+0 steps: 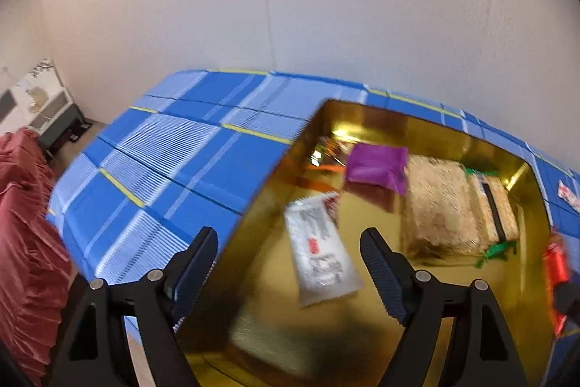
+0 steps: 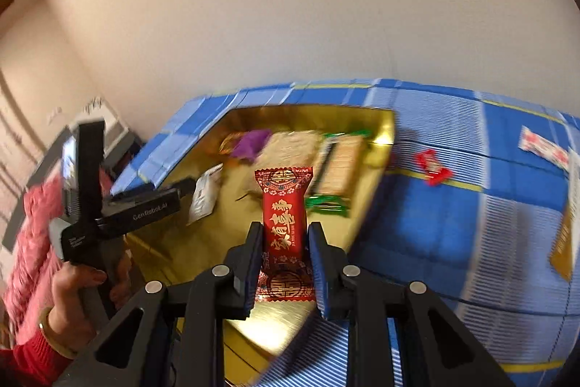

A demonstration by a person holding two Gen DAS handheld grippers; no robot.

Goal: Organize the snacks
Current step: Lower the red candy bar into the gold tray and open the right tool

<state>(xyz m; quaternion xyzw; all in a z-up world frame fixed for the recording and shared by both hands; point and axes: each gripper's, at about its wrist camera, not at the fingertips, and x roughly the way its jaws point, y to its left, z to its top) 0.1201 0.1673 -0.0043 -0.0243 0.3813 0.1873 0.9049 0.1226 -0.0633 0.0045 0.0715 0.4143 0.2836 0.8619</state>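
Left hand-held gripper [image 1: 290, 263] gapes, pitched downward; right hand-held gripper [image 2: 284, 260] is clamped tight, tilted downward

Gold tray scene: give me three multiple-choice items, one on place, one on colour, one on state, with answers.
1. Where does the white printed sachet lie?
A. inside the shiny gold tray
B. on the blue checked tablecloth
C. in the left gripper

2. What colour is the small pillow packet at the tray's far end?
A. green
B. purple
C. white

3. How does the right gripper stand?
A. open and empty
B. shut on a green packet
C. shut on the red foil candy

Answers: 1 A, it rests on the gold floor; 2 B, its wrapper is purple; 3 C, the jaws pinch the red wrapper.
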